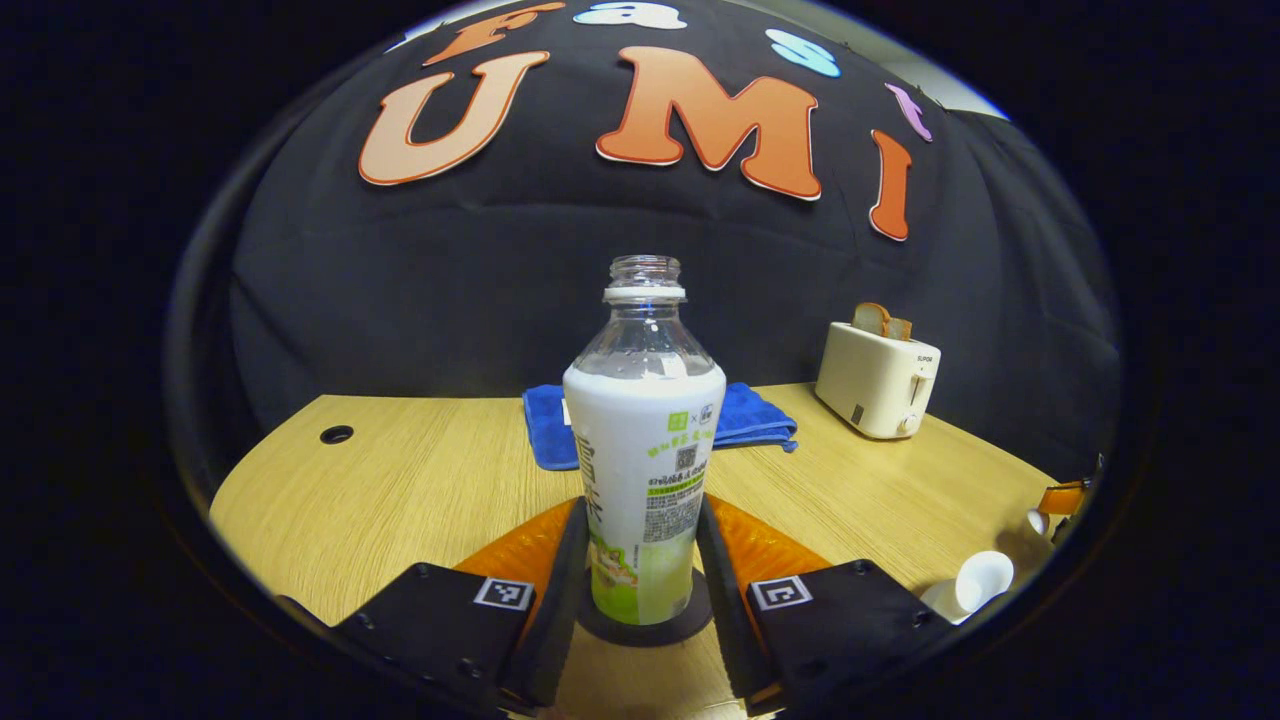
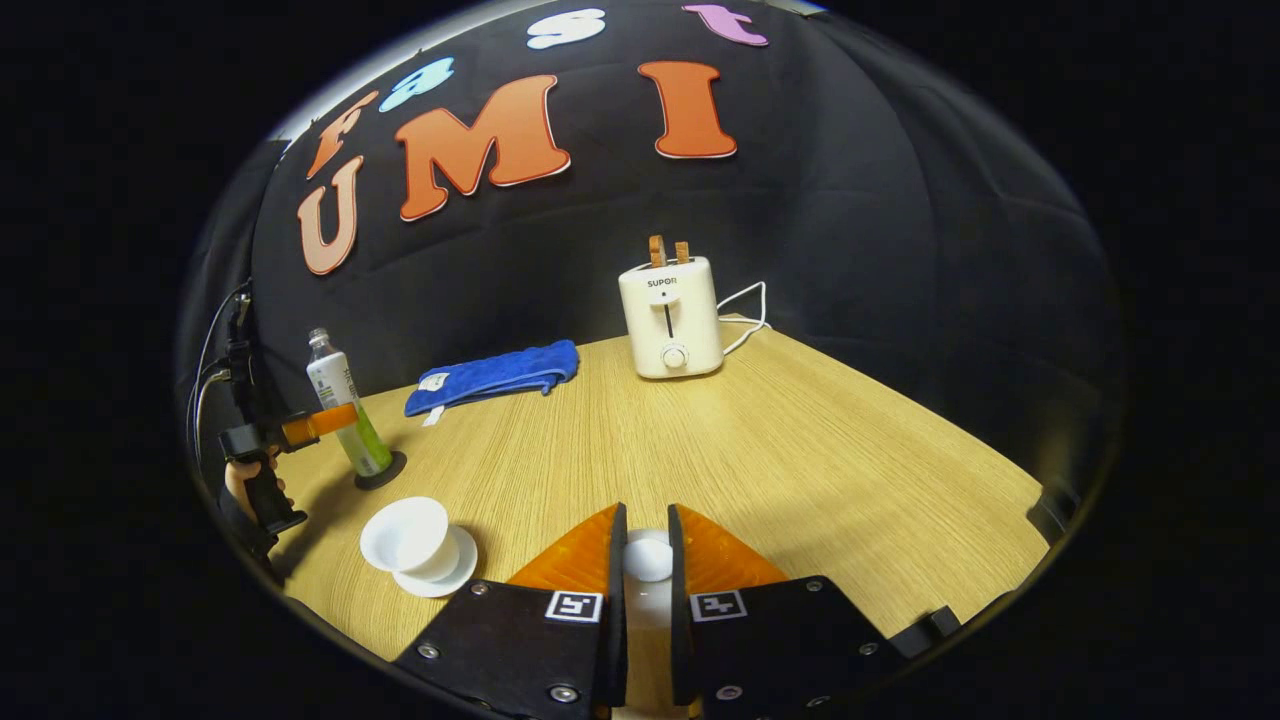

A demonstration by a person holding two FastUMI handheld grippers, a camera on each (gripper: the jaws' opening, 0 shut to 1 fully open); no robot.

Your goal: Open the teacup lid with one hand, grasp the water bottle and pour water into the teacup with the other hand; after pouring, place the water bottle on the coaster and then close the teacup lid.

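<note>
The water bottle [image 1: 643,450], clear with a white and green label and no cap, stands upright on the dark round coaster [image 1: 690,620]. My left gripper [image 1: 642,512] has both fingers against the bottle's sides. In the right gripper view the same bottle [image 2: 340,400] stands on the coaster [image 2: 385,470], with the left gripper [image 2: 320,422] and a hand on it. The white teacup [image 2: 405,535] sits uncovered on its saucer [image 2: 455,570], just in front of the bottle. My right gripper [image 2: 645,520] is shut on the white lid's knob [image 2: 648,558], low over the table.
A blue towel [image 2: 495,378] lies at the table's back, behind the bottle. A cream toaster [image 2: 672,315] with two bread slices stands at the far side, a white cord [image 2: 745,310] behind it. A cable hole [image 1: 336,434] is in the wooden table [image 2: 800,450].
</note>
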